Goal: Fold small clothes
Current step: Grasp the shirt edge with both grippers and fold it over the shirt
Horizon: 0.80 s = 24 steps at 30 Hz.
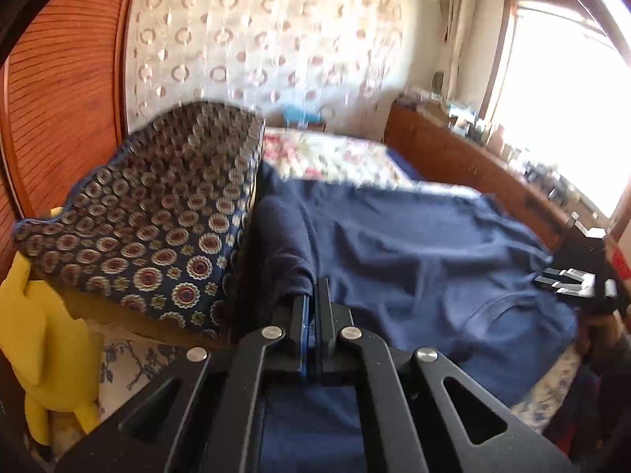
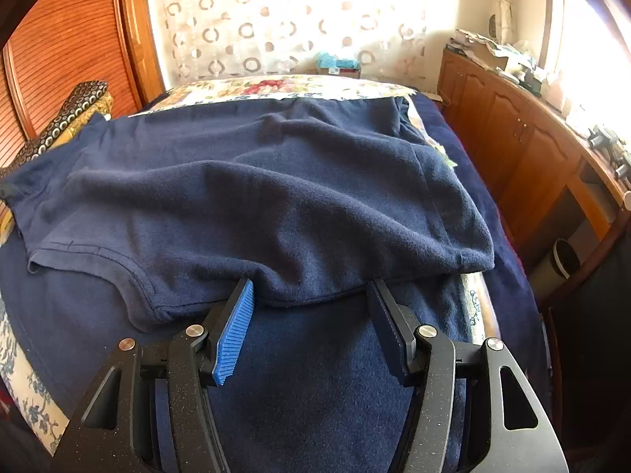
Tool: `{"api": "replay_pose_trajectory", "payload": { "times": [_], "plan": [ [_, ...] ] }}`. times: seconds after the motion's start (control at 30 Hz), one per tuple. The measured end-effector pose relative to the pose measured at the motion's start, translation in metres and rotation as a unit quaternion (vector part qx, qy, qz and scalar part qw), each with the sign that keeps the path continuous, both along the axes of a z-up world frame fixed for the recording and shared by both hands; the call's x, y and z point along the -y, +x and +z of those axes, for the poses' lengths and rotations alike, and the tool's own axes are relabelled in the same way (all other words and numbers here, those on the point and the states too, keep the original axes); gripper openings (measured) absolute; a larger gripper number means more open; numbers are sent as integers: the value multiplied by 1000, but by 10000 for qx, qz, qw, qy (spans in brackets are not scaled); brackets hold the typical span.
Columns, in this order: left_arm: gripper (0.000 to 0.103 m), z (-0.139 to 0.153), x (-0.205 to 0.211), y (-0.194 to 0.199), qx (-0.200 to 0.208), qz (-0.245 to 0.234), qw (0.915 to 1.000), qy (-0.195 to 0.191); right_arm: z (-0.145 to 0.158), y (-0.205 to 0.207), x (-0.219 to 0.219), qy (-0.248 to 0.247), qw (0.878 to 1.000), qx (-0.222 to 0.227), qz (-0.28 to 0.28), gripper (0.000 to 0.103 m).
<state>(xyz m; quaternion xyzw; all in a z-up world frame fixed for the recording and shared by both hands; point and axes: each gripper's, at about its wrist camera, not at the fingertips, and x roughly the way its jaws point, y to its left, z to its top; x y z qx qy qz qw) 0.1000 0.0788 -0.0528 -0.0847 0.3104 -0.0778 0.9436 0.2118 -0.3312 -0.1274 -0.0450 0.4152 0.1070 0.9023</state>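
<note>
A navy blue fleece garment (image 2: 276, 197) lies spread on the bed, with a hemmed edge at its left and near sides. It also shows in the left wrist view (image 1: 414, 256). My left gripper (image 1: 313, 295) is shut on a raised fold of the garment at its left edge. My right gripper (image 2: 311, 287) is open, its fingers straddling the garment's near hem, one blue ribbed pad (image 2: 234, 335) showing. The right gripper also shows at the far right of the left wrist view (image 1: 568, 280).
A dark blue blanket (image 2: 315, 394) covers the bed under the garment. A patterned cushion (image 1: 157, 213) and a yellow cloth (image 1: 35, 335) sit at the left. A wooden cabinet (image 2: 512, 138) with clutter runs along the right. A floral quilt (image 2: 276, 88) lies at the far end.
</note>
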Motion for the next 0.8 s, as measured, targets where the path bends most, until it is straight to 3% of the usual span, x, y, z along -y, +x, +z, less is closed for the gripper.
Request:
{"api": "replay_pose_trajectory", "payload": {
  "times": [0.1,0.47,0.57,0.63,0.67,0.7,0.8],
  "plan": [
    [0,5,-2,-11,112,20,9997,-196,0,0,0,14,10000,2,-12,61],
    [0,-12,0,-11,2,86,9998,-179,3,7,7,498,9987,-135,-15,61],
    [0,-15,3,-14,9,-1,9998,-218,5,13,4,571,9982,-161,-37,52],
    [0,-15,5,-16,29,-11,9998,-215,5,15,1,490,9987,-117,-77,38],
    [0,-13,6,-18,50,-5,9998,-212,5,15,0,420,9990,-87,-95,18],
    [0,-11,6,-20,95,-1,9997,-224,4,15,1,421,9990,-91,-93,6],
    [0,0,4,-27,252,26,9993,-265,10,9,5,605,9982,15,-7,2]
  ]
}}
